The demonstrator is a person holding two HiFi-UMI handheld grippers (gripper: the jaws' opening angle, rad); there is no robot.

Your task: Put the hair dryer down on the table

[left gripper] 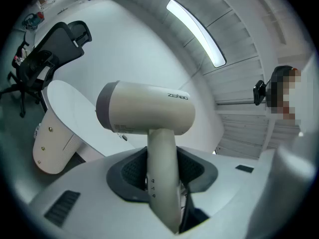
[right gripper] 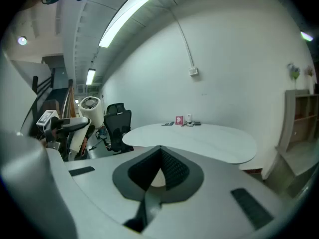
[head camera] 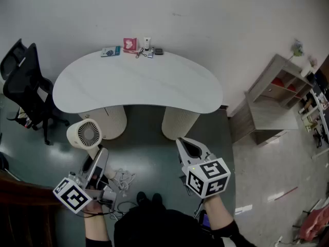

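One hair dryer (left gripper: 149,114) sits clamped by its handle in the left gripper (left gripper: 162,166), handle axis in line with the jaws, barrel crosswise with its grilled end up, held over the floor short of the white table (head camera: 139,81); right gripper (right gripper: 159,153) jaws closed, empty.

The hair dryer (left gripper: 149,112) is cream with a grey rear band. The table (head camera: 139,84) is white, the left chair (head camera: 24,86) black, the box (head camera: 130,44) at the table's far edge pink.

White right tongs (head camera: 181,142) (black-patterned marker cube (head camera: 208,176)).
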